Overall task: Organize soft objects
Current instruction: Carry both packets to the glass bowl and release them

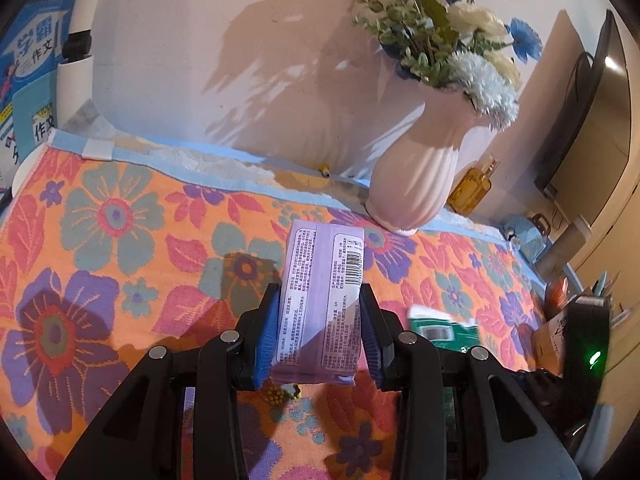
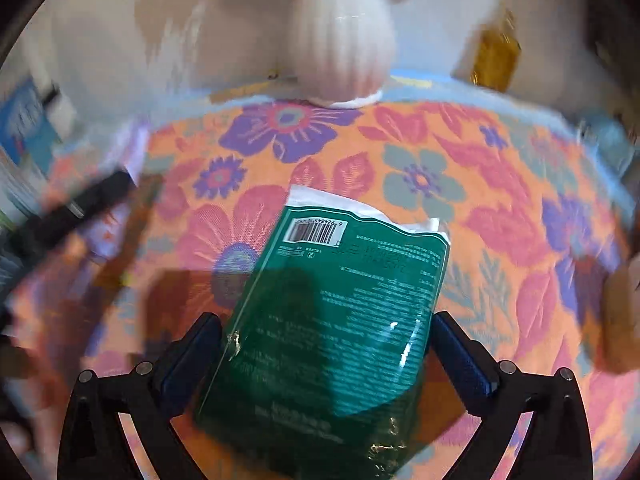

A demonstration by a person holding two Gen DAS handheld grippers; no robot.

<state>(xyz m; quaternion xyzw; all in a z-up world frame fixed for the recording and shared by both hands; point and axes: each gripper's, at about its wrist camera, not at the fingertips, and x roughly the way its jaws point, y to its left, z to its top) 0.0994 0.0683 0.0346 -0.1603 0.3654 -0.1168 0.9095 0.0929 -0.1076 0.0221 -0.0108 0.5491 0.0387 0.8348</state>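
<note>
The floral cloth point(image 1: 100, 240) covers the table; its pale blue border runs along the back edge under the wall, and the left half of the cloth lies bare. At the back edge stand one white ribbed vase point(image 1: 416, 176) with blue and white flowers and one amber bottle point(image 1: 472, 190) just beside it. Blue booklets point(image 1: 32, 60) with Chinese characters lean at the far left.

The left hand-held gripper point(image 1: 320, 332) is clamped on one lilac tissue pack point(image 1: 320, 300), lifted above the cloth, its back panel showing small print and a barcode too small to read. The right hand-held gripper point(image 2: 326, 356) stands with its jaws spread wide, either side of one green tissue pack point(image 2: 332, 320) lying flat on the cloth, pads clear of it; its barcode label shows digits, only partly legible.
</note>
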